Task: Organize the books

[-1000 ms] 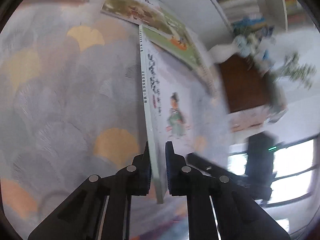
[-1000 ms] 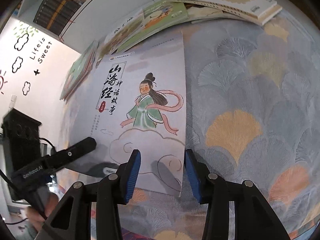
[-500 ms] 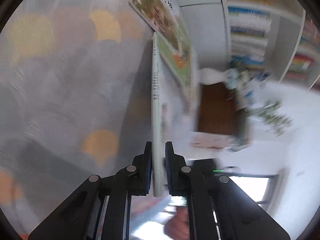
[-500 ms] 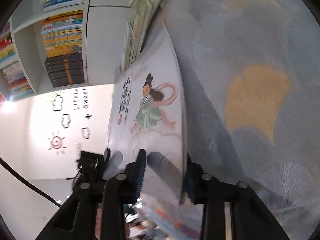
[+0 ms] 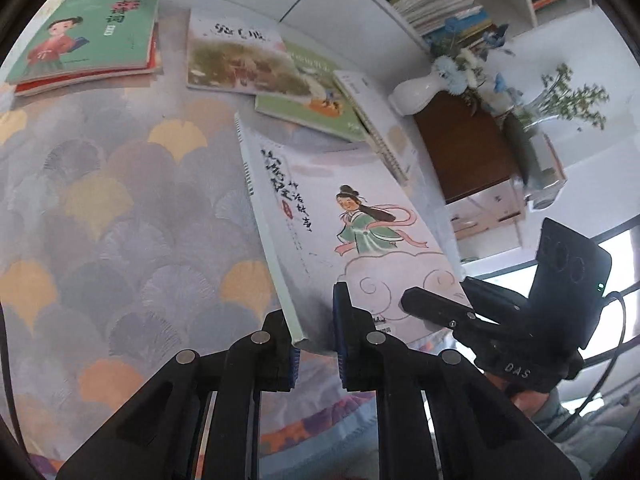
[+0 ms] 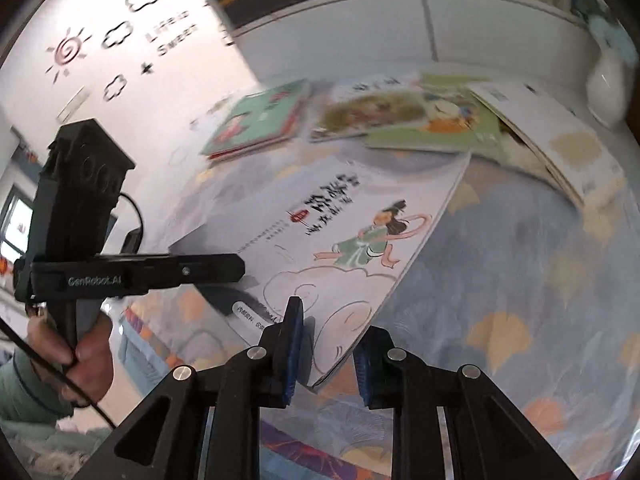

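Book (image 5: pixel 352 240) with a pale cover and a green-robed figure hangs tilted above the fan-patterned cloth (image 5: pixel 120 208), pinched at its near edge by both claws. The left gripper (image 5: pixel 316 344) clamps the spine corner; the right gripper (image 6: pixel 326 354) is narrowed onto the opposite corner, one pad on the cover, the other beneath. Beyond the claws lie a green book (image 5: pixel 84 36) far left and overlapping picture books (image 5: pixel 240 60) ahead.
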A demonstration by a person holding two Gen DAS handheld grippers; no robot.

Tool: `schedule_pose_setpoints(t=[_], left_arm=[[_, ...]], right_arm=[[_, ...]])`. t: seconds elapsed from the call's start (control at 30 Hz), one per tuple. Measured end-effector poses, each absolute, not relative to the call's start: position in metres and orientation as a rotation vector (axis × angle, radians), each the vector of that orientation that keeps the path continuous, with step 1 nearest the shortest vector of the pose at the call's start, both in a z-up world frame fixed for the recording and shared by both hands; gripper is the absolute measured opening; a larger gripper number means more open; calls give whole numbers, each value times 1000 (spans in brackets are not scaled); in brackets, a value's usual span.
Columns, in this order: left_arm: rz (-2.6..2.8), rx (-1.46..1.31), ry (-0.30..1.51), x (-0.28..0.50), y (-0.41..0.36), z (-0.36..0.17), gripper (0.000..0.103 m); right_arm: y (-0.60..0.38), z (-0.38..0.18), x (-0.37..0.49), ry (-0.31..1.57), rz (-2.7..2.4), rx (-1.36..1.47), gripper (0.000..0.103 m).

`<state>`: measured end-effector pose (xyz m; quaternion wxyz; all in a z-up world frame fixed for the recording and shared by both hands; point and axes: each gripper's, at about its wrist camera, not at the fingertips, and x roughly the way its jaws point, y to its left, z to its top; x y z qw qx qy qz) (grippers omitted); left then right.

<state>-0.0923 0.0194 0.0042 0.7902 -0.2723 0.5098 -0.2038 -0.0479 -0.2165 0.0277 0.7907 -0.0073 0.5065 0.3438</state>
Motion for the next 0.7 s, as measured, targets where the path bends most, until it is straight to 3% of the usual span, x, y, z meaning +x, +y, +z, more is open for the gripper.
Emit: schedule_pose_setpoints(t=[0.37,0.7], left_arm=[[-263,-649,880,-72,118,47,12],[-28,-655,853,-1,212,8,14]], right_arm=[[-122,79,2,935,909,-113,23],[7,40,107,983,1052,-130,25]])
